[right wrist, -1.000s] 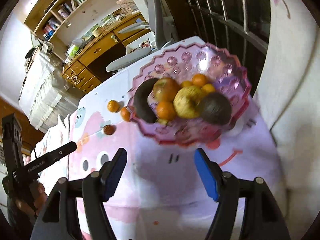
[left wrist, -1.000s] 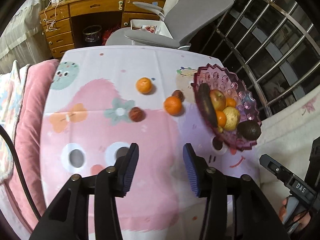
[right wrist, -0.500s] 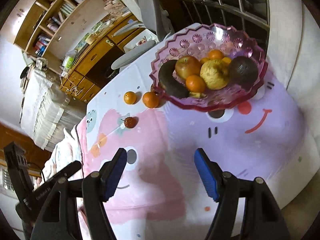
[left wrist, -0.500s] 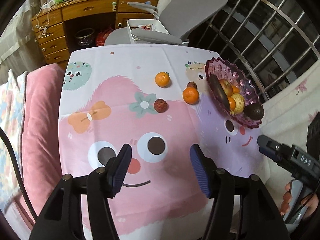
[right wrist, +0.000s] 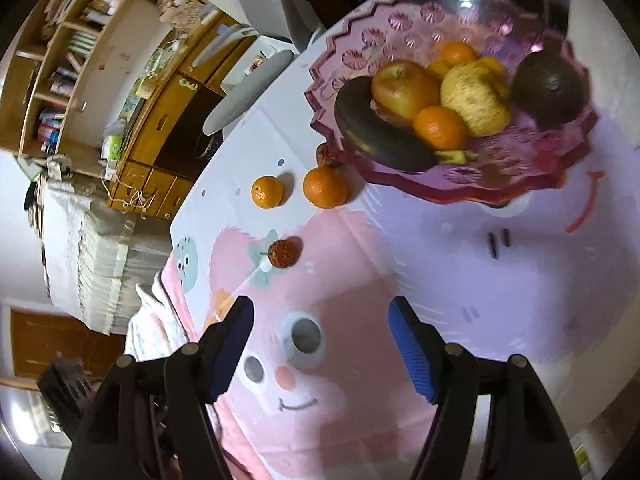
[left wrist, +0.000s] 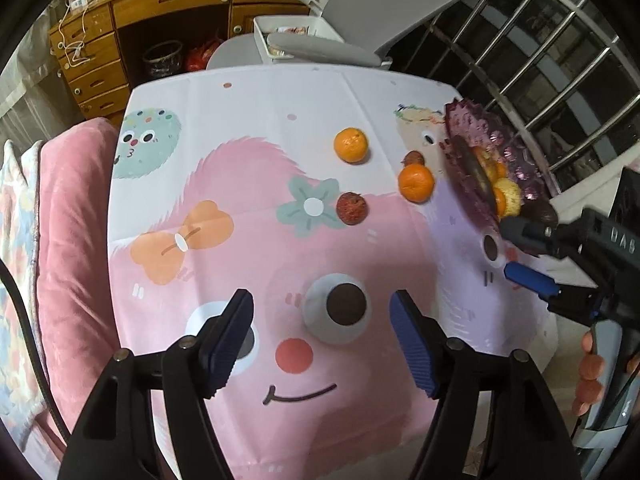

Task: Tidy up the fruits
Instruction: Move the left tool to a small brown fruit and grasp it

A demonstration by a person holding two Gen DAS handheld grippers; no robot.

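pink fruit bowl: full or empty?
Partly full: the pink fruit bowl holds an apple, a blackened banana, an avocado and oranges, with rim space left.

Left gripper (left wrist: 322, 336) opening, fingers (left wrist: 230, 338) empty.

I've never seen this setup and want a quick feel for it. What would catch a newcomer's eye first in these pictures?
Probably the scalloped purple bowl, heaped with fruit at the table's right edge, and the loud cartoon tablecloth under everything. Next come the loose fruits left of the bowl: two oranges and a small dark red fruit. In front, the left hand-held gripper hangs empty above the cloth, its jaws opening.
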